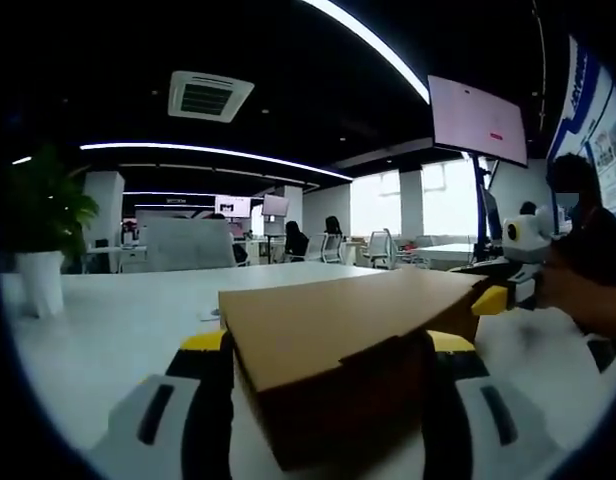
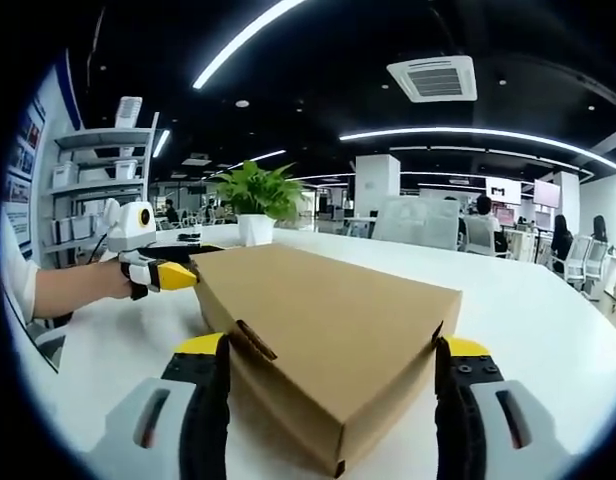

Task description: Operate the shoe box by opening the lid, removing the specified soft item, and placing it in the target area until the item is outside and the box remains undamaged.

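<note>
In the left gripper view, the left claw (image 1: 328, 400) rises from the bottom edge with its 2 jaws spread wide, 1 on each side of the near end of the shoe box (image 1: 353, 345). Whether the jaws actually press the cardboard walls is hard to tell; the box's lower edge is cut off between them. The box is plain brown cardboard, 1 in number, lying on the white desk (image 1: 118, 320) with its lid closed, so whatever it holds is hidden. At the box's far right corner the right claw (image 1: 493, 298) comes in with its yellow tips against the lid edge, held by a hand (image 1: 588, 300) that is cut off at the side.

In the right gripper view, the right claw (image 2: 333, 400) likewise has its 2 jaws spread, straddling the near corner of the shoe box (image 2: 328, 320). A small slot shows in the near left side wall. The box sits on the desk (image 2: 528, 310), lid down flat. At its far left corner the left claw (image 2: 178, 277) touches the box edge with its yellow tips, a hand (image 2: 83, 285) and a white sleeve behind it.

Farther off stand 1 potted plant (image 2: 256, 200), a shelving unit (image 2: 98, 180), and several seated people, too small to make out.
</note>
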Available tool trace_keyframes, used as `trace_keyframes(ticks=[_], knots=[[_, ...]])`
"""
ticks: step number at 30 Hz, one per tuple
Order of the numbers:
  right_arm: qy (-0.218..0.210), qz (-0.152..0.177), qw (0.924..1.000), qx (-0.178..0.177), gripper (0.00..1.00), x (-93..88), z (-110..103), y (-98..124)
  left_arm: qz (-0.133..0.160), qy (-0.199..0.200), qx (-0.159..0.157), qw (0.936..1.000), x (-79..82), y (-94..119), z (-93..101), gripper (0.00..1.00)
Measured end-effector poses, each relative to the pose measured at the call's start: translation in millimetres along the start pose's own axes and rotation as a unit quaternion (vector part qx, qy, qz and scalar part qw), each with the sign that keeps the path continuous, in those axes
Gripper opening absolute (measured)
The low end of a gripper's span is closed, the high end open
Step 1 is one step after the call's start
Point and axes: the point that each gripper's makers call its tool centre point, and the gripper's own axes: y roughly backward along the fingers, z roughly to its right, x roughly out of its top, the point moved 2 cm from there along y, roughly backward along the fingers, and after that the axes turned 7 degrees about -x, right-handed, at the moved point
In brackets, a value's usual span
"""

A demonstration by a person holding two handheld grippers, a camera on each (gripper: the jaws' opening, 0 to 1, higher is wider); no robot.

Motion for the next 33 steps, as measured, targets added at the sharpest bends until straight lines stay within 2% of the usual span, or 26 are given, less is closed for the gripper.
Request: trace_keyframes(ticks=[19,33], knots=[[0.004,0.003,0.9997,0.022,0.85,-0.8,-8.3,7.6,0.007,0.002,0.015,0.9999,-0.4,23.0,12.3,0.74],[0.008,0.002,0.9992,0.040,0.84,-1.1,-19.8,18.9,0.000,-0.002,0.032,0.9995,-1.5,43.5,26.7,0.73]])
